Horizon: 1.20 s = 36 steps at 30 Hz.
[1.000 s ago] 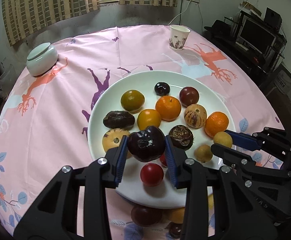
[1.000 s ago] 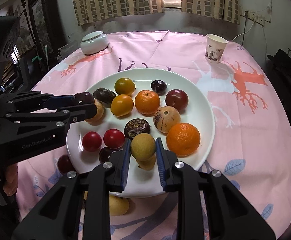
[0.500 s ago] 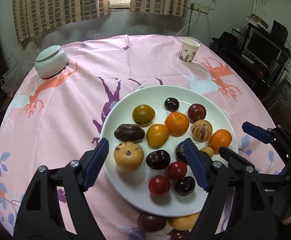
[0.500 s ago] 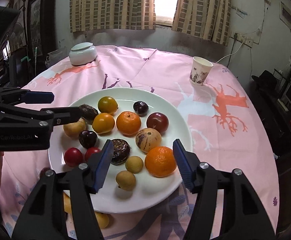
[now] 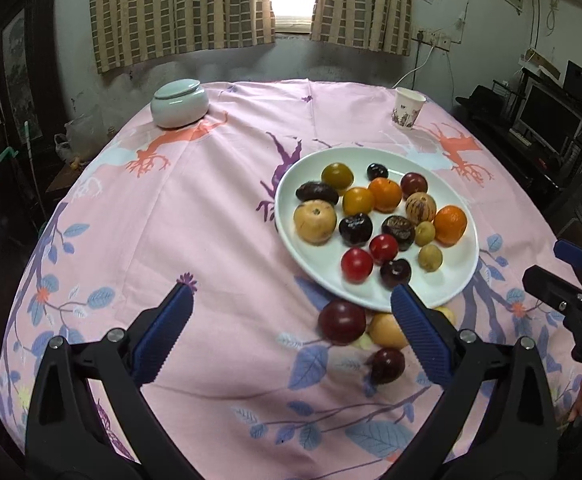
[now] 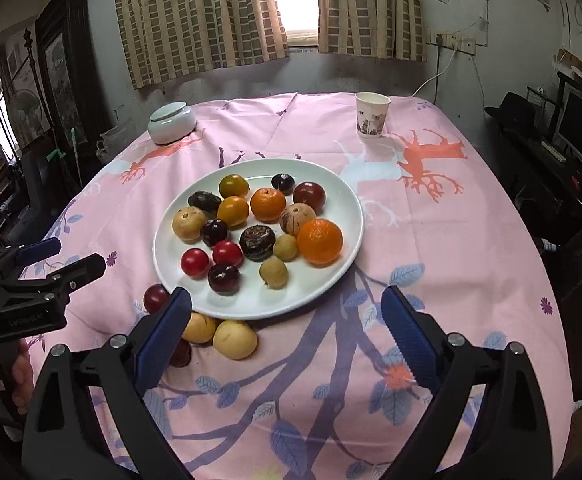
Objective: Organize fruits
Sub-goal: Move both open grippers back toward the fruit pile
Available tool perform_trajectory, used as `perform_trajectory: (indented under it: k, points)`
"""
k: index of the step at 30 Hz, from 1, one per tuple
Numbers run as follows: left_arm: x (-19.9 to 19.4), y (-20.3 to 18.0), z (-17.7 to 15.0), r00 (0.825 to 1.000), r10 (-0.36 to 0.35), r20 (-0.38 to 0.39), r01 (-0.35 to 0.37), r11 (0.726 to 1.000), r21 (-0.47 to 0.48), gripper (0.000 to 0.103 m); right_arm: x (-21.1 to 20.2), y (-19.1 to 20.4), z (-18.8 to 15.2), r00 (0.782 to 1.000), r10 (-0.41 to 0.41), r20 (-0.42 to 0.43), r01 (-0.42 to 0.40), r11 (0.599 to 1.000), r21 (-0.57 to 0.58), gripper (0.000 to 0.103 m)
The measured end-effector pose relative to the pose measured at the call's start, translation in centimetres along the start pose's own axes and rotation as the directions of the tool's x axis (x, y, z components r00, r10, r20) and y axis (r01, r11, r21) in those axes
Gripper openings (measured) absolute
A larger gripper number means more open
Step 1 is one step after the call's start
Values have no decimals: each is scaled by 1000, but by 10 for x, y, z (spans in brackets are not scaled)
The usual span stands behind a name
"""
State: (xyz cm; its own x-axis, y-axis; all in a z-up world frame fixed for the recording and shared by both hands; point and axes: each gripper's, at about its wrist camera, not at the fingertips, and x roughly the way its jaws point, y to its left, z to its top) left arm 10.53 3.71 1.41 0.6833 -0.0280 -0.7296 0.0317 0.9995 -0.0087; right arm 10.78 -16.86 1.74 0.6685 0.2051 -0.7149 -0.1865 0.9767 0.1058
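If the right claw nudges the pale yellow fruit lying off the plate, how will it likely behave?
The yellow fruit looks round and smooth, so it will probably roll rather than slide. It seems to touch a neighbouring fruit and sits close to the plate rim, which may stop or deflect it. The soft cloth likely damps rolling.

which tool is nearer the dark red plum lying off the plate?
Left. The left tool is open right beside the dark red plum. The right tool, also open, sits farther off, toward the plate's other side.
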Motion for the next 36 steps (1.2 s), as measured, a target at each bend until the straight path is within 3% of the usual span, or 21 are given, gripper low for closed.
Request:
perform_trajectory:
  k: [23, 29, 32, 34, 35, 36]
  points:
    - [-12, 6, -21, 999, -40, -9, 40, 999, -5, 101, 15, 17, -28, 993, -26, -111, 23, 999, -30, 96]
    - [-5, 14, -29, 999, -34, -29, 34, 999, -10, 101, 37, 23, -37, 983, -8, -181, 3, 1000, -27, 96]
    - [1, 21, -33, 998, -32, -52, 31, 999, -19, 101, 46, 25, -40, 984, 23, -177, -25, 1000, -12, 96]
    - [3, 25, -36, 998, -28, -61, 26, 999, -22, 101, 50, 26, -41, 983, 55, -178, -57, 998, -8, 78]
    - [4, 27, -37, 998, -27, -65, 25, 999, -24, 101, 54, 28, -41, 979, 70, -191, -73, 997, -6, 64]
    - [4, 29, -39, 997, -27, -69, 26, 999, -26, 101, 58, 29, -41, 976, 82, -202, -84, 996, -3, 59]
